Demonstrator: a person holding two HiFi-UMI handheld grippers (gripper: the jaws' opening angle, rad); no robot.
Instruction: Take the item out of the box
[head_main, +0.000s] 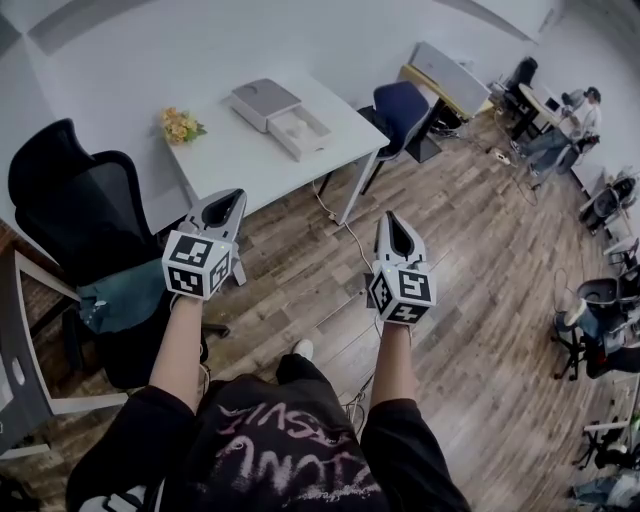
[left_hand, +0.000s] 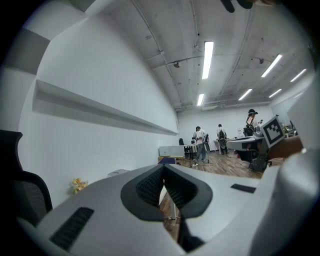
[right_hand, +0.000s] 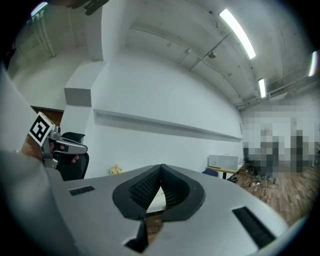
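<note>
On the white table (head_main: 240, 150) lies a box in two parts, a grey lid (head_main: 264, 103) and beside it a white tray (head_main: 300, 132). What lies in the tray is too small to tell. Both grippers hang over the wooden floor, short of the table's near edge. My left gripper (head_main: 231, 198) is shut with nothing between its ribbed pads (left_hand: 150, 186). My right gripper (head_main: 394, 222) is also shut and empty, its pads (right_hand: 172, 187) meeting at the tip. The left gripper view shows the right gripper's marker cube (left_hand: 274, 131). The right gripper view shows the left gripper (right_hand: 56, 142).
Yellow flowers (head_main: 182, 125) sit at the table's left end. A black mesh chair (head_main: 80, 210) stands left of me, a blue chair (head_main: 400, 110) at the table's right. Cables (head_main: 345, 235) trail on the floor. People and more desks (head_main: 560, 120) are far right.
</note>
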